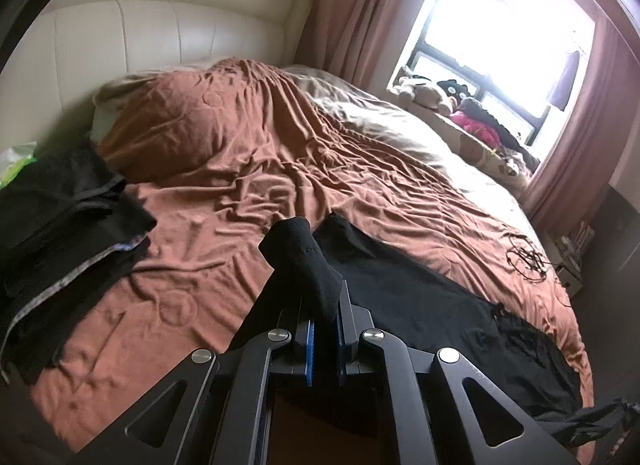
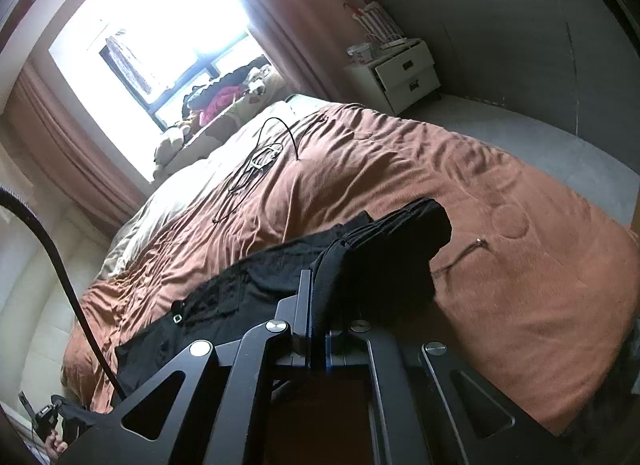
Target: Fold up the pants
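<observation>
Black pants (image 1: 420, 305) lie stretched across the near edge of a bed with a rust-brown cover (image 1: 248, 169). My left gripper (image 1: 325, 317) is shut on one end of the pants, a bunched fold sticking up between its blue pads. My right gripper (image 2: 318, 305) is shut on the other end of the pants (image 2: 384, 257), which is gathered and lifted slightly off the brown cover (image 2: 500, 265). The rest of the pants (image 2: 224, 297) trails left along the bed edge.
A pile of dark clothes (image 1: 64, 241) lies at the bed's left side. A black cable (image 2: 260, 157) lies coiled on the cover. A cream headboard (image 1: 160, 33), a bright window (image 1: 508, 29) with toys on its sill and a white nightstand (image 2: 404, 73) surround the bed.
</observation>
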`<state>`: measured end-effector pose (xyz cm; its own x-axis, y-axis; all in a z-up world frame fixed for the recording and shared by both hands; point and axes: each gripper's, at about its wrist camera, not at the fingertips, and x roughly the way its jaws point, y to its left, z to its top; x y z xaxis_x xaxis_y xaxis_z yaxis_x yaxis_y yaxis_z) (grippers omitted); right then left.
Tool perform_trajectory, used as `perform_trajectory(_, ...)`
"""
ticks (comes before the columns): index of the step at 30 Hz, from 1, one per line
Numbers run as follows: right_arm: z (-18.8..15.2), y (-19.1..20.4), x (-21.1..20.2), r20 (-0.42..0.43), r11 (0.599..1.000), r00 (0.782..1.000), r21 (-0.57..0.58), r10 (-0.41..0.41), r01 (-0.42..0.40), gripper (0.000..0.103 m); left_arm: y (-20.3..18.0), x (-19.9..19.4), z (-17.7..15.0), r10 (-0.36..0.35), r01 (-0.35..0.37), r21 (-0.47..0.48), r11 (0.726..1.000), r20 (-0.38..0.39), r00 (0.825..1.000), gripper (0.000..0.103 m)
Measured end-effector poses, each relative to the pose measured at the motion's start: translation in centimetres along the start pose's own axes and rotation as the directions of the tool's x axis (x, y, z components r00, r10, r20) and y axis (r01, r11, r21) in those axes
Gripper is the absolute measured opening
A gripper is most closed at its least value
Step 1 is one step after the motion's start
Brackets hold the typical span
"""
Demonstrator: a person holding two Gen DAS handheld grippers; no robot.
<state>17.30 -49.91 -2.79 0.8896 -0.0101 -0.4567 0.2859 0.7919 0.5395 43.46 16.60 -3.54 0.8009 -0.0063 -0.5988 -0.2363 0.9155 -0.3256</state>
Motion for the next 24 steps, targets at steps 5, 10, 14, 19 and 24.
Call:
perform_trajectory(5, 1.9, 1.6, 3.6, -0.018, 1.000, 1.000, 0.004, -0.025, 0.025, 0.000, -0.8, 4.2, 1.6, 0.009, -0.009, -0.007, 1.000, -0.034, 0.999, 0.009)
perform_trajectory(10, 3.5, 2.5, 7.6, -0.042, 0.998, 0.998, 0.017, -0.053, 0.053, 0.000, -1.3, 9.0, 2.8, 0.017, -0.017, 0.008, 1.000, -0.078, 0.997, 0.009)
perform_trajectory(14, 4.7, 3.2, 11.6, -0.073, 0.997, 0.994, 0.022, -0.076, 0.078, 0.000, -1.7, 13.0, 3.4, 0.028, -0.027, 0.012, 1.000, -0.115, 0.993, 0.009)
perform_trajectory(19, 5.6, 3.8, 16.1, -0.097, 0.993, 0.988, 0.010, -0.120, 0.121, 0.000, -2.0, 18.4, 3.7, 0.048, -0.046, 0.013, 0.999, -0.186, 0.981, 0.009)
perform_trajectory(24, 6.2, 4.4, 20.7, -0.121, 0.986, 0.978, -0.013, -0.168, 0.168, 0.000, -2.2, 23.5, 3.7, 0.063, -0.064, 0.003, 0.998, -0.256, 0.965, 0.009)
